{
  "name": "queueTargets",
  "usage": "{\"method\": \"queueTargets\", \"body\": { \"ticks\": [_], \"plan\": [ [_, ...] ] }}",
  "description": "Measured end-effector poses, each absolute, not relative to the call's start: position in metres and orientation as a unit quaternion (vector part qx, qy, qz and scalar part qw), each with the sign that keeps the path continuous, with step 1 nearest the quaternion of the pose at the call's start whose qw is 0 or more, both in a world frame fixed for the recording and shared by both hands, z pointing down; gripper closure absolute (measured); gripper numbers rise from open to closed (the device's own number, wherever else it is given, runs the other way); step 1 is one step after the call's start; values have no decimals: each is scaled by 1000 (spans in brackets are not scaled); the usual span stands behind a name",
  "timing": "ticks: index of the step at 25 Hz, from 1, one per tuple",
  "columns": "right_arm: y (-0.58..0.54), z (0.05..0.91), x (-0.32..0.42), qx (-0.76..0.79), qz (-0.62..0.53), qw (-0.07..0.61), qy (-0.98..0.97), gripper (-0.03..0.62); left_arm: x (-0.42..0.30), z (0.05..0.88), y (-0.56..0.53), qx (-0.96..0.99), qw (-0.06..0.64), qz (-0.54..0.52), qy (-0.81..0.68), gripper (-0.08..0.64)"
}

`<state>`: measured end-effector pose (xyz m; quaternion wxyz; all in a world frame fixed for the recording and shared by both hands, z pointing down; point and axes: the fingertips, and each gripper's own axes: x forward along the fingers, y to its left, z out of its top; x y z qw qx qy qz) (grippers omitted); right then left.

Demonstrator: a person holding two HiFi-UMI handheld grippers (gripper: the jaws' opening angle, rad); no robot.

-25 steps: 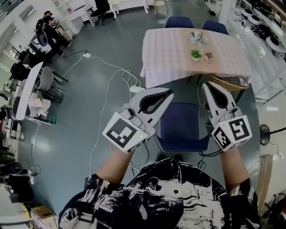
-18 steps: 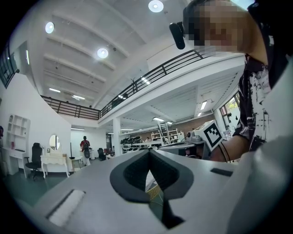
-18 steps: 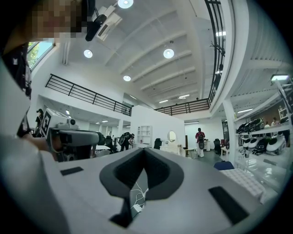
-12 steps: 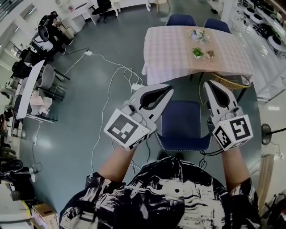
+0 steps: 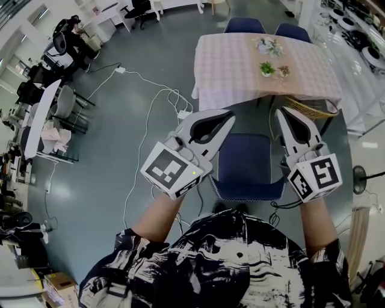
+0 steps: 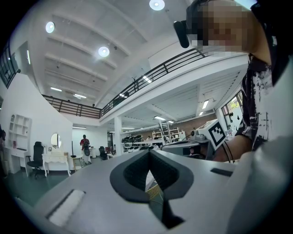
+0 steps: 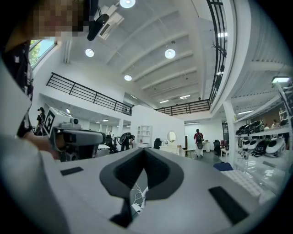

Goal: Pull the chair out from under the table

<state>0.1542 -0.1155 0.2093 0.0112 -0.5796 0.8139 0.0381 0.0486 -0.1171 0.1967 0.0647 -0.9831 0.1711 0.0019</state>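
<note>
We take this for a large open lab or studio hall, not a home. It has a high white ceiling with round lights [image 6: 104, 51], a railed mezzanine [image 6: 151, 75] along the walls, and a bare grey floor [image 5: 120, 138]. White cables [image 5: 139, 77] and a power strip [image 5: 121, 69] lie loose on that floor. At the left stand work desks [image 5: 39, 117], with an office chair [image 5: 138, 9] farther off; at the right are racks [image 7: 261, 137] of white gear. The table [image 5: 240, 66] with its checked cloth and potted plants [image 5: 265, 69] sits among all this — a dining corner set inside a workplace.

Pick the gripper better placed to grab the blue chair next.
Right, marginally. The right gripper lines up along the right edge of the chair; the left gripper angles in from off its side. Both shut; either must open first.
</note>
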Motion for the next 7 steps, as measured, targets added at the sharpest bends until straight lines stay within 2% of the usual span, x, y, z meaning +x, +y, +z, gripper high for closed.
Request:
{"method": "queueTargets", "body": {
  "ticks": [7],
  "plan": [
    [-113,207,151,-576,40,9,816,591,48,195,-114,-983,66,0,170,555]
  ]
}}
